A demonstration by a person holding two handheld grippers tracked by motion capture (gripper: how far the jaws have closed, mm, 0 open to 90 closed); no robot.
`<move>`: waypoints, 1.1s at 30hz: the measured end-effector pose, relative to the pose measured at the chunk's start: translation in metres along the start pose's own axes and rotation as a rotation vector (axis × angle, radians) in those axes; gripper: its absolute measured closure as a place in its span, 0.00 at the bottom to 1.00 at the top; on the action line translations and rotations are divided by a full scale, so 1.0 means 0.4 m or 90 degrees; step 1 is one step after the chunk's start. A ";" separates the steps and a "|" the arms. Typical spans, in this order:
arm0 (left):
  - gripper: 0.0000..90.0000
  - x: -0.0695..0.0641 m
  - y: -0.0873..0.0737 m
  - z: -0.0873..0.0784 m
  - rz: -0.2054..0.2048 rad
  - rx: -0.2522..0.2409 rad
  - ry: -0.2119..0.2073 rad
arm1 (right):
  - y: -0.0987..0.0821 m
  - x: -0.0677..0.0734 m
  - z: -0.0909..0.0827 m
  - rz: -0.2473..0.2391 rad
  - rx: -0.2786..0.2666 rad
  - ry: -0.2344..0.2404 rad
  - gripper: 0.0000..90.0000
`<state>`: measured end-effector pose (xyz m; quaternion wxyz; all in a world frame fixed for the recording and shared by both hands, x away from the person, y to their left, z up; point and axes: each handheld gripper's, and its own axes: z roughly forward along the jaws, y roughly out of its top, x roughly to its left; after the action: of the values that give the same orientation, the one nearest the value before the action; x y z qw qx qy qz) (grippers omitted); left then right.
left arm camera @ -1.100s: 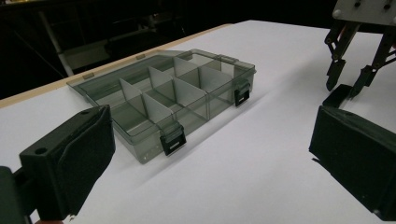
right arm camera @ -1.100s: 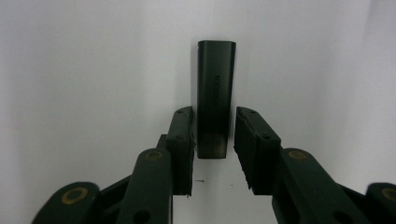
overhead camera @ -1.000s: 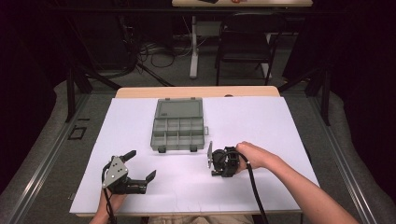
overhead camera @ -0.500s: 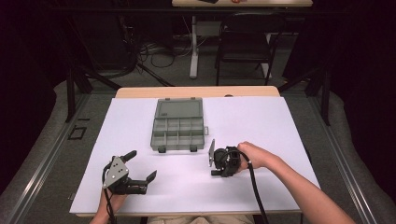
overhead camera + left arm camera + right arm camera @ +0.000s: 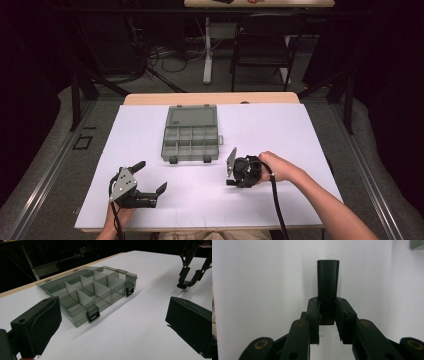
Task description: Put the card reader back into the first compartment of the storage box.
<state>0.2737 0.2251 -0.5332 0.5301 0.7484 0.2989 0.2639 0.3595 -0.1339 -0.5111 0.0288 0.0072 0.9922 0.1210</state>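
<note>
The right tongs [image 5: 327, 315] pinched a small black bar [image 5: 327, 282] by its near end, probably to carry it to the open compartment box [image 5: 190, 134] farther up the white bench [image 5: 300, 130]. The bar lay low over the sheet, its long axis running straight out from the jaws, free end pointing away. The left tongs [image 5: 150, 179] rested spread and empty near the bench's front edge

A wooden worktop [image 5: 210, 98] carries a white sheet [image 5: 300, 135] over nearly all of it. On the sheet's far middle lies an open grey compartment box [image 5: 190, 139].
</note>
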 end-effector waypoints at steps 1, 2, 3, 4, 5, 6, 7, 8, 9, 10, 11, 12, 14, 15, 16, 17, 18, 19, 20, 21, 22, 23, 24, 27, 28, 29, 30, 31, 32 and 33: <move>0.00 0.000 0.000 0.000 -0.001 0.000 0.000 | -0.003 -0.001 -0.003 0.000 -0.006 -0.001 0.83; 0.00 0.000 0.000 0.000 -0.001 0.000 0.000 | -0.003 -0.001 -0.003 0.000 -0.006 -0.001 0.83; 0.00 0.000 0.000 0.000 0.000 0.000 -0.001 | -0.008 0.000 -0.008 0.006 -0.017 -0.004 0.83; 0.00 -0.001 0.000 0.000 0.000 0.000 -0.001 | -0.011 -0.001 -0.012 0.009 -0.022 -0.005 0.83; 0.00 -0.001 0.000 0.000 0.000 0.000 -0.001 | -0.014 -0.002 -0.015 0.010 -0.027 -0.010 0.83; 0.00 0.000 0.000 0.000 0.000 -0.001 0.000 | -0.014 -0.002 -0.015 0.010 -0.027 -0.010 0.83; 0.00 0.000 0.000 0.000 0.000 -0.001 -0.001 | -0.016 -0.003 -0.017 0.014 -0.032 -0.010 0.83; 0.00 0.000 0.000 0.000 -0.001 0.001 0.000 | -0.020 -0.004 -0.018 0.018 -0.036 -0.011 0.83; 0.00 0.000 -0.001 0.000 -0.001 0.002 0.000 | -0.022 -0.005 -0.020 0.022 -0.040 -0.014 0.83; 0.00 0.000 0.000 0.000 -0.001 0.002 0.000 | -0.025 -0.005 -0.022 0.028 -0.047 -0.012 0.83; 0.00 0.000 0.000 0.000 -0.001 0.001 0.001 | -0.027 -0.006 -0.023 0.027 -0.048 -0.014 0.83; 0.00 0.000 0.000 0.000 0.000 0.001 0.001 | -0.032 -0.007 -0.027 0.038 -0.061 -0.015 0.83; 0.00 0.000 0.000 0.000 0.000 0.002 0.000 | -0.034 -0.008 -0.029 0.042 -0.068 -0.015 0.83; 0.00 -0.001 0.000 0.000 0.000 0.002 0.000 | -0.037 -0.009 -0.030 0.049 -0.075 -0.017 0.83; 0.00 0.000 0.001 0.000 0.001 0.001 0.001 | -0.040 -0.011 -0.031 0.056 -0.081 -0.019 0.83; 0.00 -0.001 0.001 0.001 0.000 0.001 0.002 | -0.042 -0.012 -0.032 0.063 -0.085 -0.021 0.83; 0.00 -0.001 0.000 0.001 0.000 0.001 0.002 | -0.046 -0.014 -0.034 0.075 -0.093 -0.024 0.83; 0.00 -0.001 0.000 0.001 -0.001 0.003 0.002 | -0.046 -0.014 -0.034 0.075 -0.093 -0.024 0.83; 0.00 -0.001 0.000 0.001 0.000 0.003 0.002 | -0.048 -0.015 -0.035 0.084 -0.099 -0.027 0.83; 0.00 -0.001 0.000 0.000 0.000 0.003 0.003 | -0.049 -0.015 -0.035 0.086 -0.101 -0.030 0.83; 0.00 -0.002 0.000 -0.001 0.000 0.002 0.004 | -0.049 -0.015 -0.035 0.086 -0.101 -0.030 0.83; 0.00 -0.002 0.000 -0.001 0.001 0.001 0.005 | -0.049 -0.015 -0.036 0.091 -0.103 -0.034 0.83; 0.00 -0.002 0.000 -0.001 0.001 0.002 0.005 | -0.049 -0.015 -0.037 0.093 -0.108 -0.034 0.83; 0.00 -0.001 0.000 0.001 0.001 0.002 0.005 | -0.050 -0.016 -0.038 0.100 -0.112 -0.045 0.83; 0.00 -0.001 0.000 0.001 0.001 0.003 0.006 | -0.051 -0.019 -0.037 0.105 -0.115 -0.048 0.83; 0.00 -0.001 0.000 0.002 0.001 0.005 0.005 | -0.052 -0.021 -0.037 0.110 -0.115 -0.051 0.83; 0.00 -0.001 -0.001 0.002 0.000 0.006 0.004 | -0.052 -0.022 -0.036 0.116 -0.118 -0.052 0.83; 0.00 -0.002 -0.001 0.001 0.001 0.006 0.005 | -0.052 -0.024 -0.036 0.118 -0.119 -0.058 0.83; 0.00 -0.002 0.000 -0.001 0.001 0.004 0.005 | -0.052 -0.026 -0.035 0.119 -0.124 -0.061 0.83; 0.00 -0.002 0.000 -0.001 0.001 0.004 0.005 | -0.052 -0.026 -0.035 0.119 -0.124 -0.061 0.83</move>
<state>0.2729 0.2248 -0.5333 0.5262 0.7492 0.3014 0.2666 0.3690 -0.1578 -0.5019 0.0654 0.1026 0.9682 0.2186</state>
